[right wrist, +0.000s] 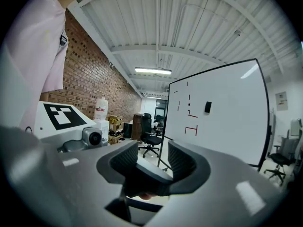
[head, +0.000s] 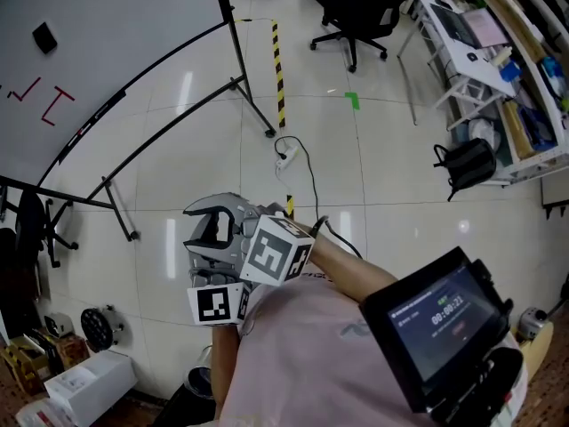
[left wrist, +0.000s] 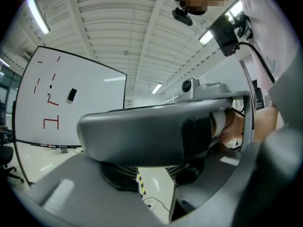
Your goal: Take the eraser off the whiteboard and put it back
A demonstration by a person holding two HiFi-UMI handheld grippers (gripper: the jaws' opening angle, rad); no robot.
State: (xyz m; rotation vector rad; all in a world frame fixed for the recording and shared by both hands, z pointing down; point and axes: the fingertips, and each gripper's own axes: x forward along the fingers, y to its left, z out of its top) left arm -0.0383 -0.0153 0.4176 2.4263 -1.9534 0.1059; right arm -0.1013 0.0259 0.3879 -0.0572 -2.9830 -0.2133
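The black eraser [head: 44, 36] sticks to the whiteboard [head: 124, 25] at the far upper left, beside red marks. I hold both grippers close to my body, far from the board. My right gripper [head: 206, 229] lies on top with its jaws pointing left, apart and empty. My left gripper [head: 212, 272] sits just under it, mostly covered. In the left gripper view the eraser [left wrist: 72, 94] shows on the whiteboard [left wrist: 94, 112]; my left gripper [left wrist: 154, 174] shows a gap between its pads, and the right gripper's jaw crosses in front. The right gripper [right wrist: 154, 157] faces the eraser [right wrist: 207, 107].
The whiteboard's black stand legs [head: 253, 105] spread over the tiled floor. A power strip with its cable [head: 284, 157] and a yellow-black tape line [head: 278, 69] lie ahead. Office chairs [head: 356, 12], a cluttered desk [head: 480, 52] and a black bag [head: 467, 163] stand at the right.
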